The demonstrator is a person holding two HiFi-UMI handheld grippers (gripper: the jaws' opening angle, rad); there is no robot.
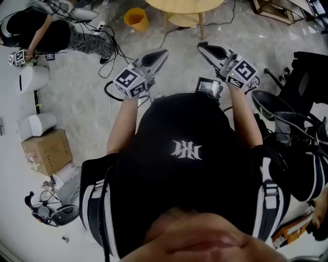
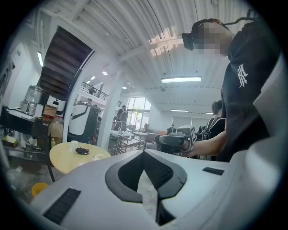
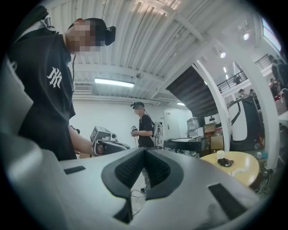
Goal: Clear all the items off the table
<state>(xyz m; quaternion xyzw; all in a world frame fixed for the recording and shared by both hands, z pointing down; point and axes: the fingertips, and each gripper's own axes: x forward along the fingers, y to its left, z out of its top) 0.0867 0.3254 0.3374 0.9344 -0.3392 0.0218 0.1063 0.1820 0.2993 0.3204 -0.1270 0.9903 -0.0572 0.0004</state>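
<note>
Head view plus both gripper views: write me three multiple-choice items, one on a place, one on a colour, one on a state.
1. Where is the yellow bucket? A on the floor beside the round table; B on a shelf; C on the table top.
2. What colour is the cup on that table? A red; B white; C black.
3. How are the right tongs? A wide open; B shut on the cup; C shut and empty.
Answers: 1 A, it stands on the floor, left of the table in the head view. 2 B, it shows white in the right gripper view. 3 C, the tips meet with nothing between them.
</note>
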